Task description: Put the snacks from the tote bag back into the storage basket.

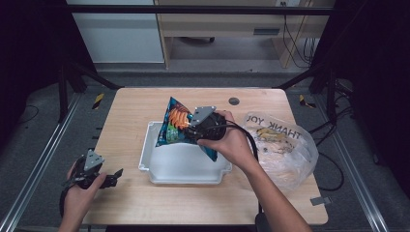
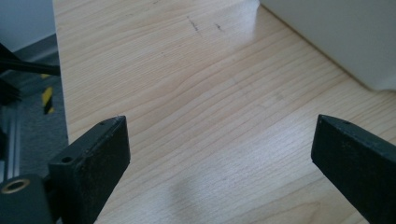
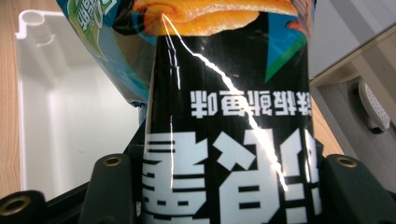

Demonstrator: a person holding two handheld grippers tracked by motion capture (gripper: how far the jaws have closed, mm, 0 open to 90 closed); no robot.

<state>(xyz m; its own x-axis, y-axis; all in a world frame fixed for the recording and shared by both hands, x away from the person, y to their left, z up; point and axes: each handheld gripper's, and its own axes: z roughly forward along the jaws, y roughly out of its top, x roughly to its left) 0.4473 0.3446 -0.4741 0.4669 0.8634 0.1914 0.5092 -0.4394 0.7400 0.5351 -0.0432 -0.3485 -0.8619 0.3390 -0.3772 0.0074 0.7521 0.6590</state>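
Right gripper clamped on the snack bag, holding it over the white tray. Left gripper spread wide, nothing in it, over bare table.

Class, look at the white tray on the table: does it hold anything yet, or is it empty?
Empty: the white tray shows a bare floor in the high view, while the snack bag hangs over its far edge, clamped in the right hand-held gripper.
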